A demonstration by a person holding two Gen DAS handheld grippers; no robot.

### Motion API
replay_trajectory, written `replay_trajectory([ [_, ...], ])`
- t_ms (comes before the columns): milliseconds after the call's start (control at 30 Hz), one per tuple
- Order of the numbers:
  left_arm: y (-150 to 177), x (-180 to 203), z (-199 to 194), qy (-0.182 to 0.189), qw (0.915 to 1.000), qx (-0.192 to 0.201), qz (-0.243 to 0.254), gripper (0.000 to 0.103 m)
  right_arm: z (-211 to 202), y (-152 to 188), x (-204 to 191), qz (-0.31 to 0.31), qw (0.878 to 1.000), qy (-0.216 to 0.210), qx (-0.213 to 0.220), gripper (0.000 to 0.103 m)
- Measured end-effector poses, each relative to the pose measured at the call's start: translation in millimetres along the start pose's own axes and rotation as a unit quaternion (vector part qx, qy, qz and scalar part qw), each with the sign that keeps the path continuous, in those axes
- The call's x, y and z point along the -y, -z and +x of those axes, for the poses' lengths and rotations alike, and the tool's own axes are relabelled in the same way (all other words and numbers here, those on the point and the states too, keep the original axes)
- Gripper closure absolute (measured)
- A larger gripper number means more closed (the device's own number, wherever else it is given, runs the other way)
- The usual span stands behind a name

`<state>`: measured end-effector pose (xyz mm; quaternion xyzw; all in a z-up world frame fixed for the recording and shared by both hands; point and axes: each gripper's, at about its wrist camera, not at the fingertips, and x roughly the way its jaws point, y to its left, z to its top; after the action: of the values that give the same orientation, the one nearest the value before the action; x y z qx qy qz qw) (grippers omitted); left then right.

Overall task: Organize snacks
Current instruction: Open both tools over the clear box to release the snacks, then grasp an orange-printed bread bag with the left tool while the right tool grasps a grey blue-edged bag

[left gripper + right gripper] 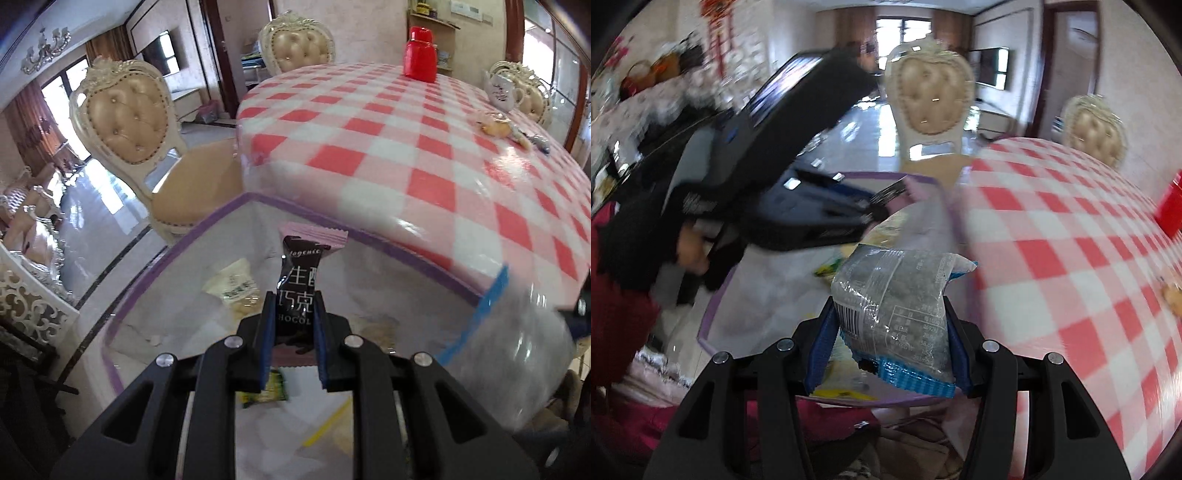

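Over the purple-rimmed bin (pixel 155 273) at the near edge of the tabletop (pixel 388 155), both tools carry snacks. Left tool (pixel 294 314): closed narrow on one dark chocolate bar (pixel 297 280), gripped at mid-length, pink crimped end pointing away, held above the bin's interior. Right tool (pixel 890 332): closed on one clear packet with blue crimped ends (pixel 897 314), gripped near its lower end, also above the bin; the left tool crosses this view, blurred.

Judged step: dropping each snack into the bin. To do it well, lower each snack inside the rim before parting the fingers, release one tool at a time so the two do not collide, and aim for bare floor beside the snacks already lying there.

Count: two tools, each with one snack. Inside the bin, one pale packet (pixel 232 286), one green-yellow packet (pixel 267 389), and one brownish item, too faint to name. On the tabletop, well apart at the far side: one red jar (pixel 420 55), one white jug (pixel 502 90), and a small cluster of loose snacks (pixel 496 127), number unclear. Three chairs.
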<state>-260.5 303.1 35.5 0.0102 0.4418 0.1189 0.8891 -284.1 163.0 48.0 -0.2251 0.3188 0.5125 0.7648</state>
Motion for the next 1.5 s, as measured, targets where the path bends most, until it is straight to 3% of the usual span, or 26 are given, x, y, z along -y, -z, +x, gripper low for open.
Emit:
replay_trajectory([
  [133, -2, -9, -5, -0.026, 0.9996, 0.004, 0.001, 0.08, 3, 1, -15, -0.016, 0.999, -0.038, -0.001, 0.048],
  [167, -3, -11, -7, -0.031, 0.9995, 0.005, 0.0, 0.066, 1, 1, -17, -0.02, 0.999, -0.048, 0.004, 0.047],
  [200, -5, -13, -8, -0.037, 0.9993, 0.006, -0.002, 0.053, -2, 1, -18, -0.024, 0.998, -0.053, 0.01, 0.039],
  [233, -6, -13, -9, -0.045, 0.9989, 0.008, -0.002, 0.023, -8, 1, -20, -0.028, 0.998, -0.055, 0.024, 0.028],
  [267, -7, -12, -14, -0.067, 0.9975, 0.023, -0.002, 0.014, -15, 2, -20, -0.033, 0.997, -0.052, 0.04, 0.027],
  [400, -11, -2, -20, -0.084, 0.9959, 0.032, 0.01, 0.011, -35, 8, -6, -0.022, 0.997, -0.025, 0.073, 0.023],
  [533, -17, 15, -25, -0.076, 0.9956, 0.054, 0.011, 0.009, -59, 25, 49, 0.056, 0.992, 0.028, 0.106, 0.016],
  [700, -39, 63, -39, 0.031, 0.9959, 0.084, -0.009, 0.006, -97, 63, 135, 0.163, 0.971, 0.113, 0.136, 0.015],
  [867, -85, 146, -33, 0.161, 0.9841, 0.075, -0.012, 0.003, -139, 121, 225, 0.284, 0.927, 0.214, 0.117, 0.015],
  [967, -111, 201, -18, 0.202, 0.9767, 0.071, -0.003, 0.003, -157, 149, 272, 0.337, 0.903, 0.24, 0.112, 0.015],
  [1100, -157, 276, 17, 0.217, 0.972, 0.061, 0.066, 0.003, -183, 189, 336, 0.393, 0.874, 0.266, 0.106, 0.015],
  [1200, -202, 319, 59, 0.224, 0.9644, 0.038, 0.135, 0.003, -195, 208, 377, 0.411, 0.866, 0.267, 0.101, 0.015],
  [1300, -243, 340, 104, 0.194, 0.9653, 0.036, 0.171, 0.003, -203, 229, 420, 0.441, 0.851, 0.272, 0.091, 0.015],
  [1400, -272, 351, 141, 0.163, 0.9649, 0.048, 0.2, 0.003, -207, 252, 462, 0.487, 0.825, 0.274, 0.08, 0.015],
  [1500, -292, 363, 166, 0.184, 0.959, 0.036, 0.213, 0.003, -212, 268, 486, 0.515, 0.808, 0.273, 0.087, 0.015],
])
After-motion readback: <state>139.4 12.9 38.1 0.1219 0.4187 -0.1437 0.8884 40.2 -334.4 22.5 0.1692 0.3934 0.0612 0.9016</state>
